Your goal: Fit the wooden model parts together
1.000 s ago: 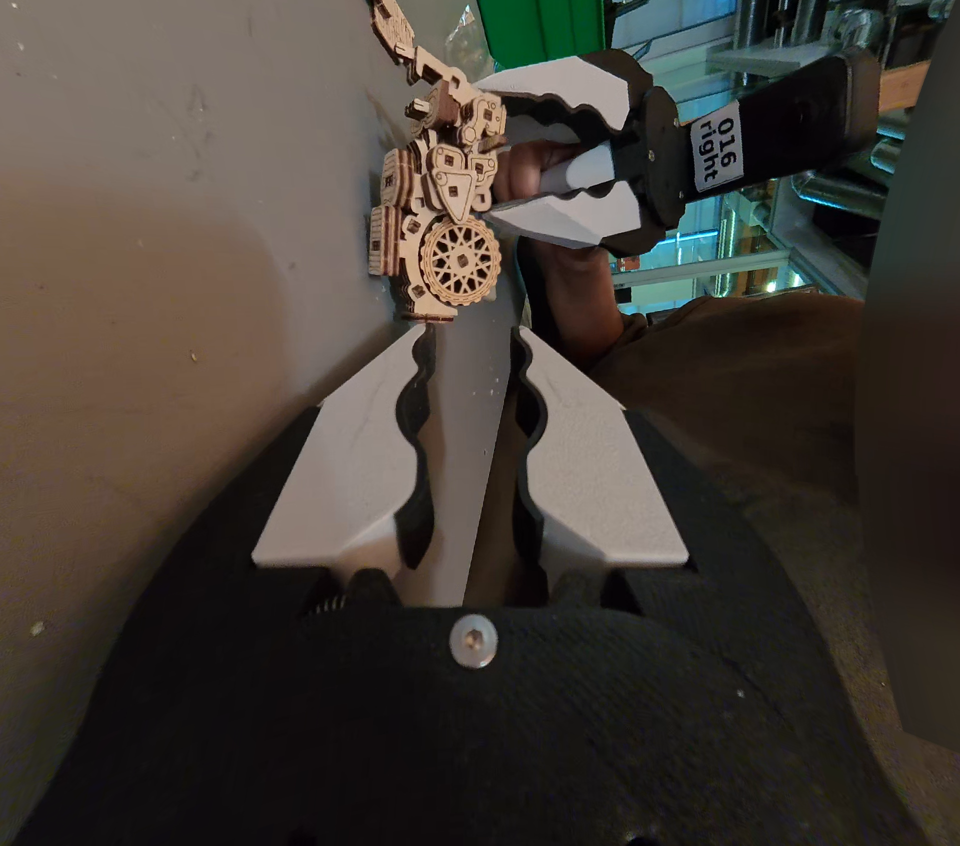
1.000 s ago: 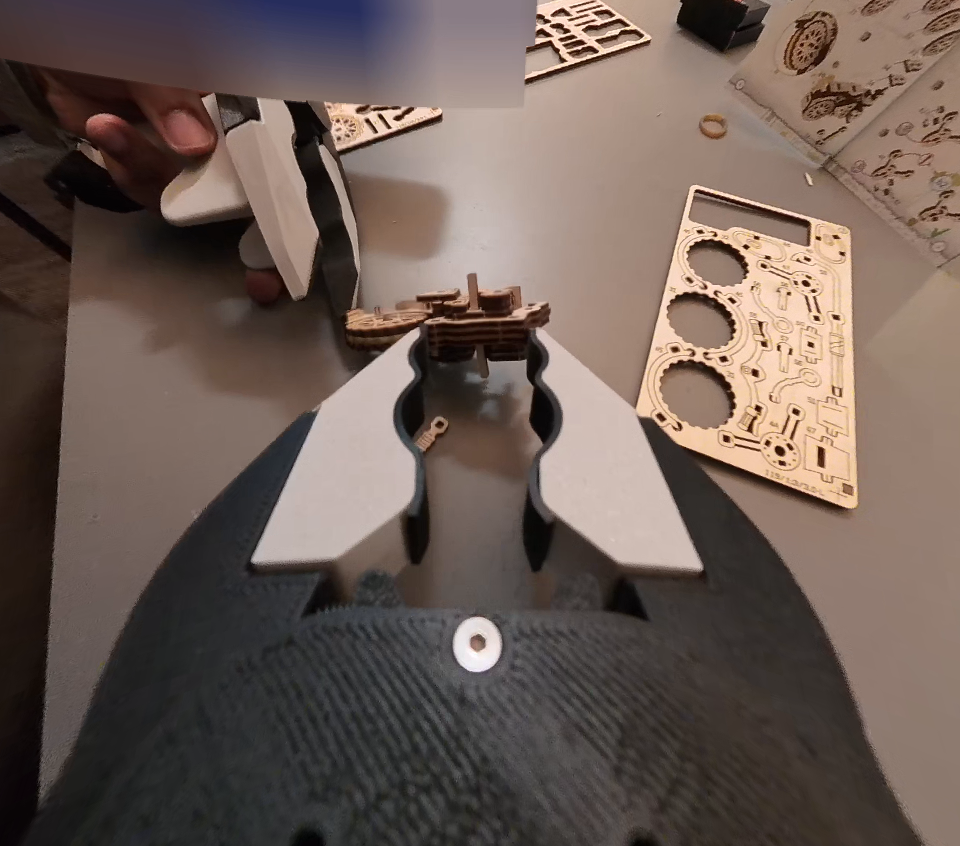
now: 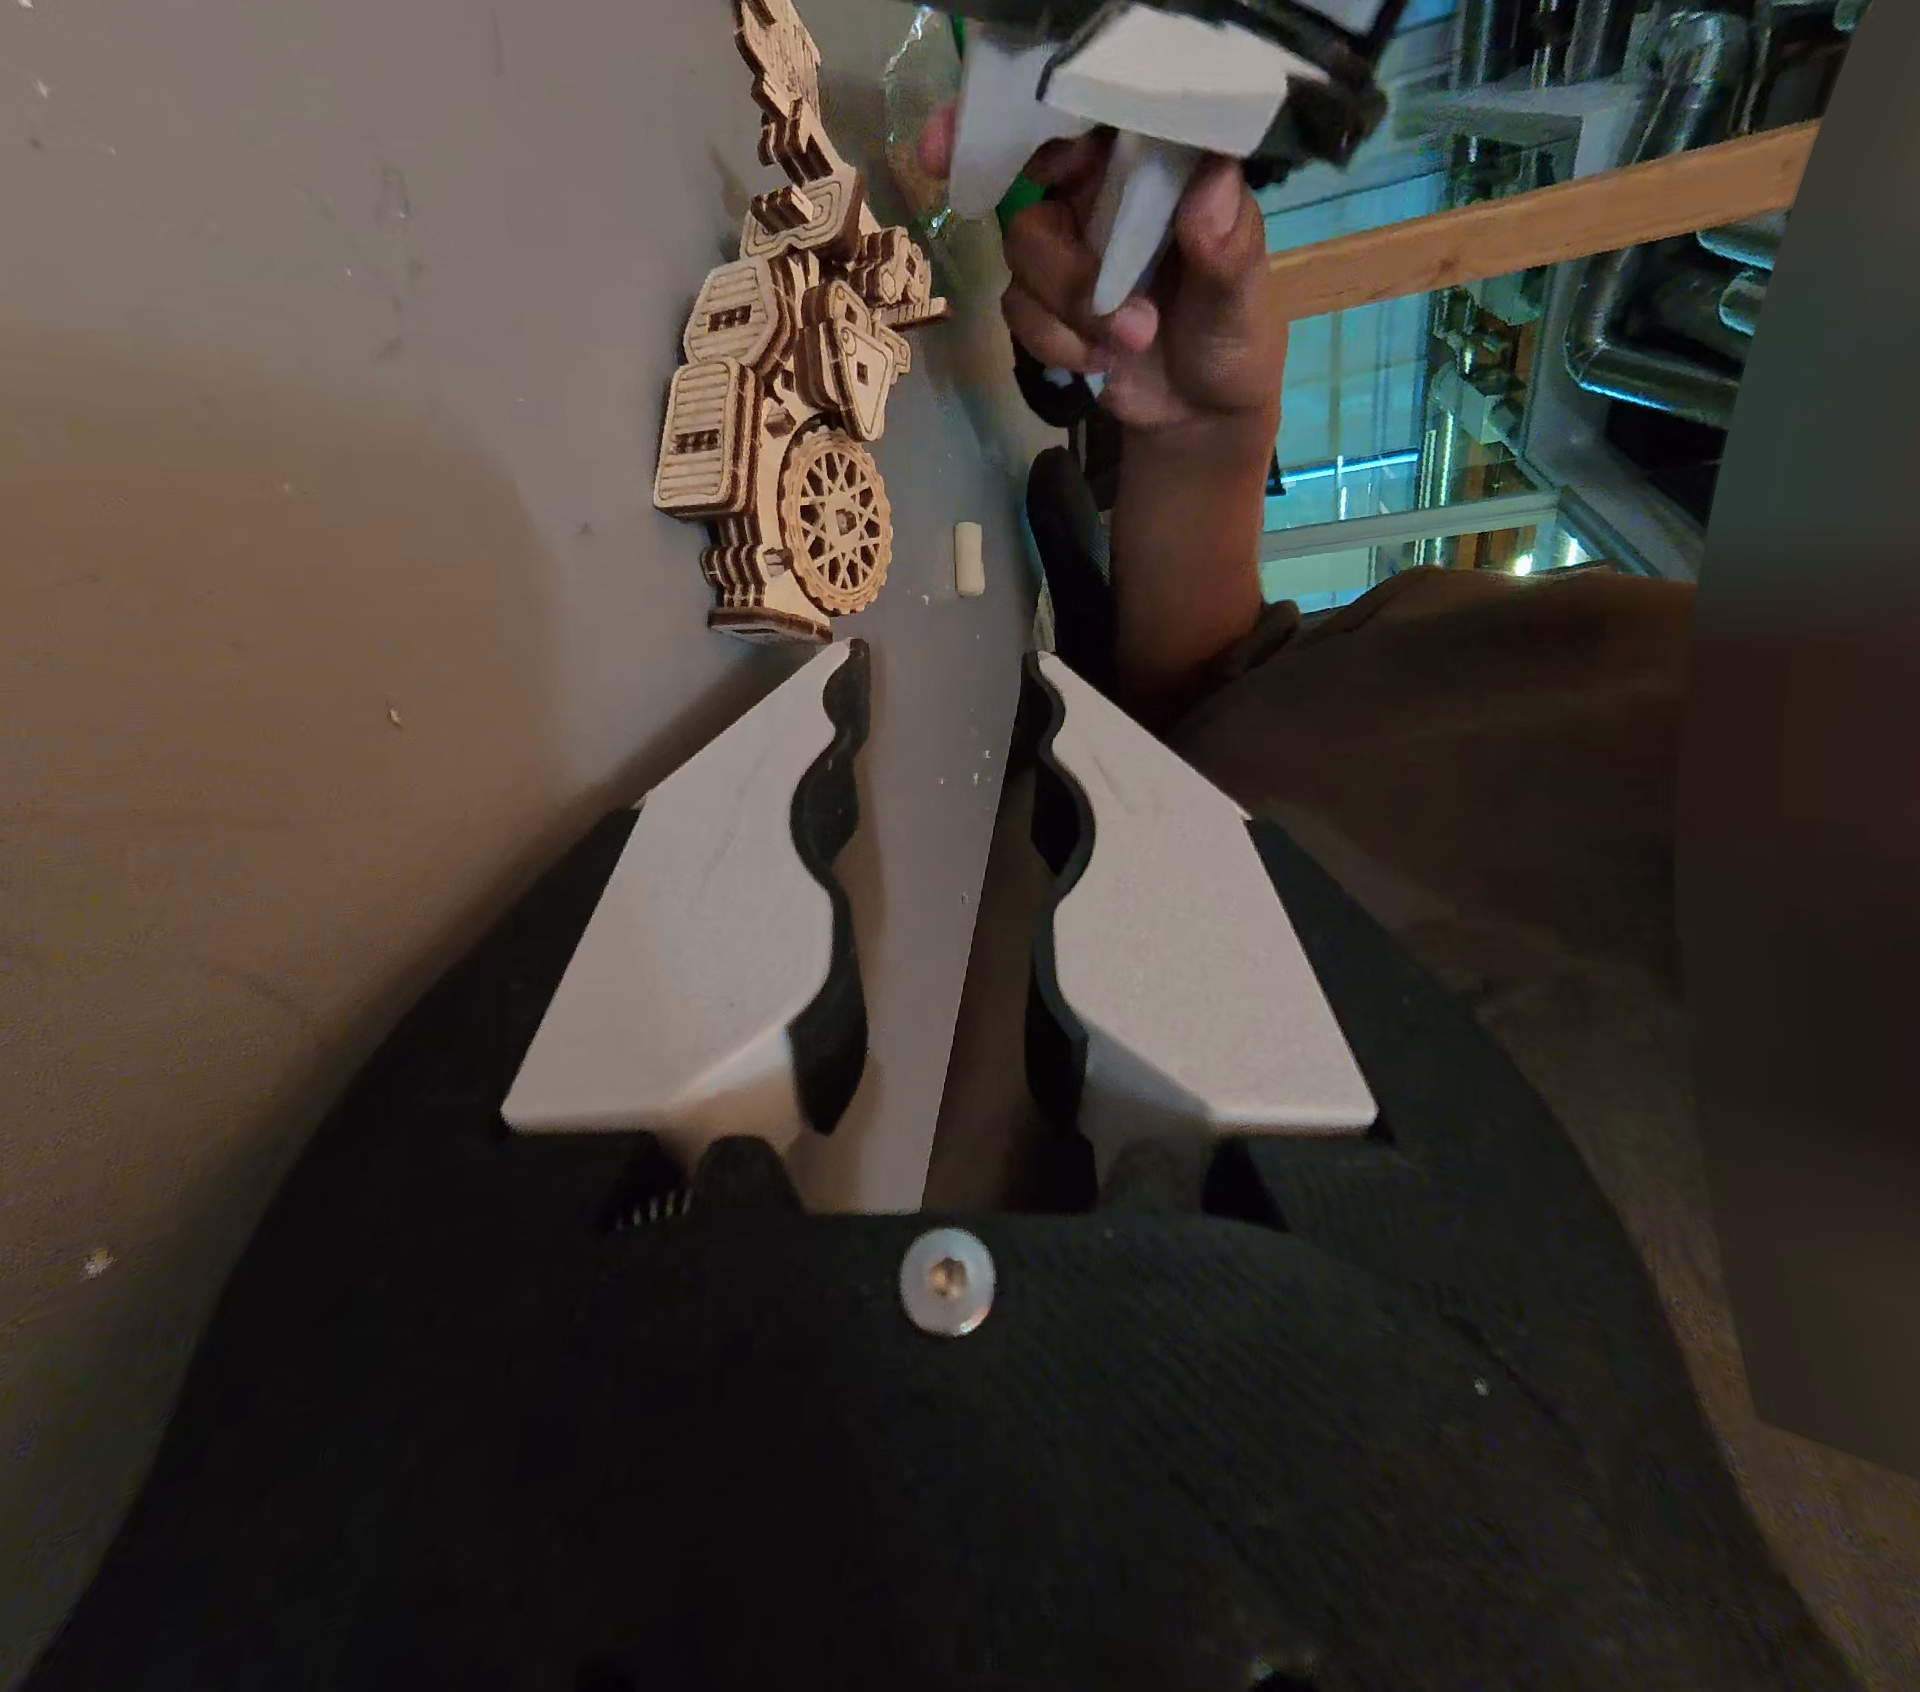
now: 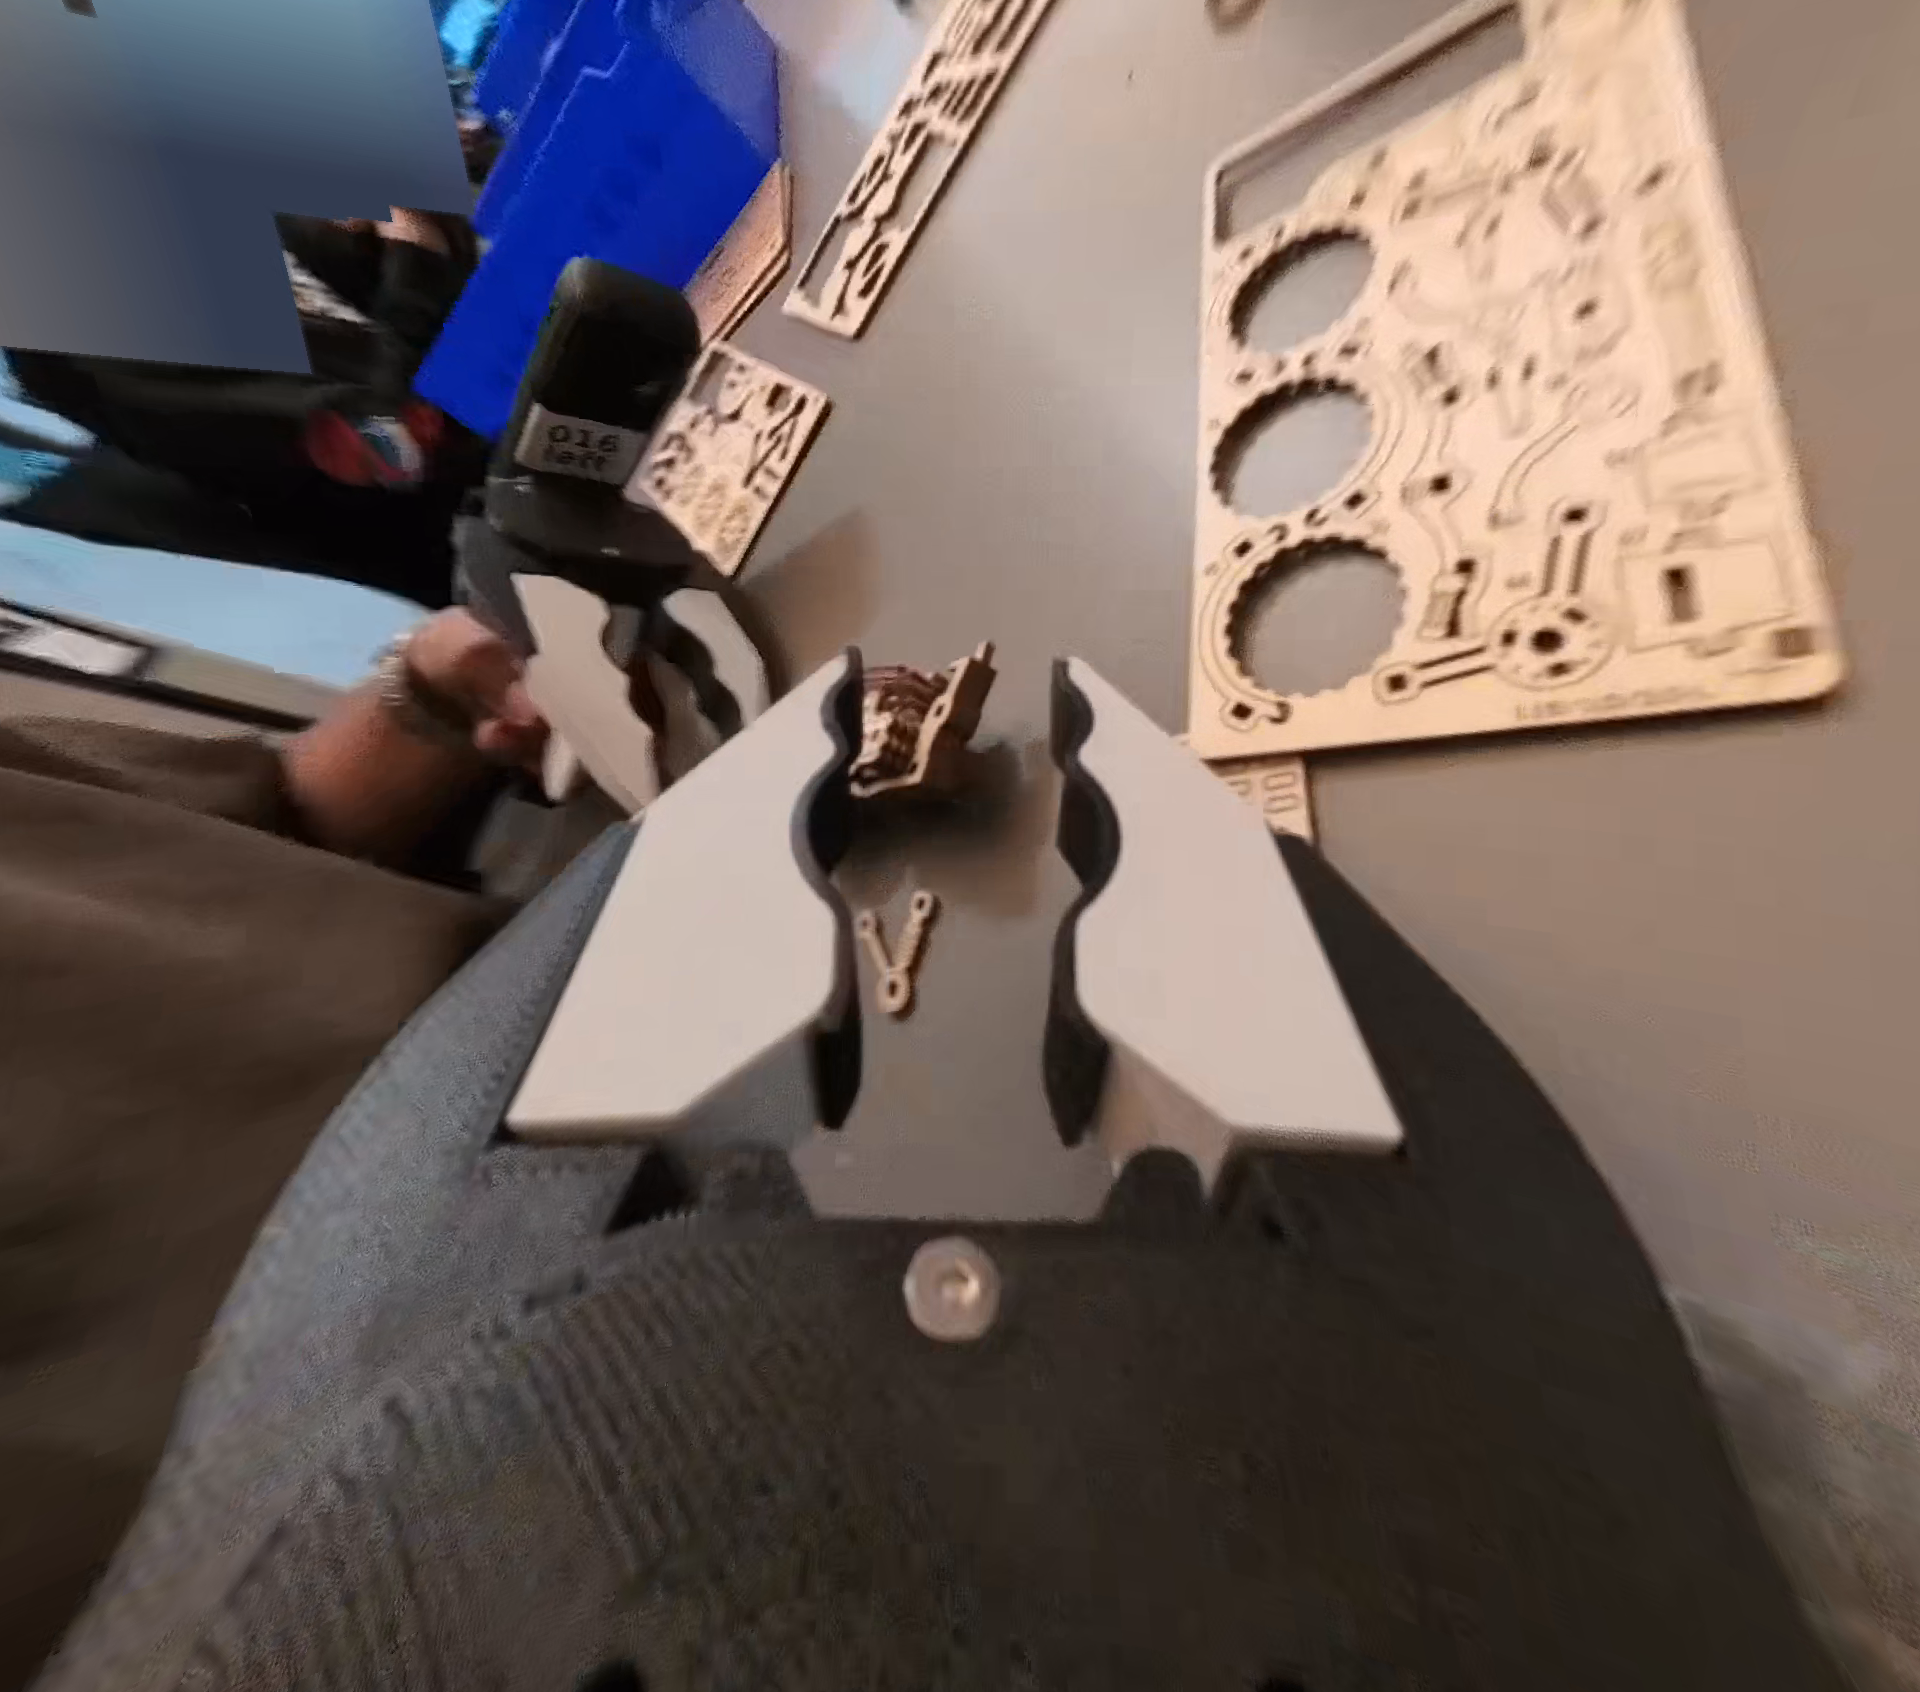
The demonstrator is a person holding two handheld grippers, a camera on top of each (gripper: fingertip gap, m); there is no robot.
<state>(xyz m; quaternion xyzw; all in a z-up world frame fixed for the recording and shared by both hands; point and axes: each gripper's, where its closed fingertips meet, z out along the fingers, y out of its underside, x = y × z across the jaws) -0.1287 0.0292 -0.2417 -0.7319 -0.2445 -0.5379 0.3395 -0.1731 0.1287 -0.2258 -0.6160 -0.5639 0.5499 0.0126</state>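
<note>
While the wooden model (image 3: 790, 437) lies on the grey table (image 3: 260, 395) close to its near edge, both grippers stand apart from it with nothing between their fingers. Spread jaws on the left gripper (image 3: 945, 686) point just beside the model; the right gripper (image 4: 956, 686), jaws apart too, hovers above it. A large wooden parts sheet (image 4: 1507, 416) lies toward the table's middle

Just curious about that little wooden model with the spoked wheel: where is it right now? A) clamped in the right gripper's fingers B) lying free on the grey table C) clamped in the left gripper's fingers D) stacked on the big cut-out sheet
B: the wooden model lies on the grey table, with the open right gripper lifted clear of it and the open left gripper short of it.
</note>
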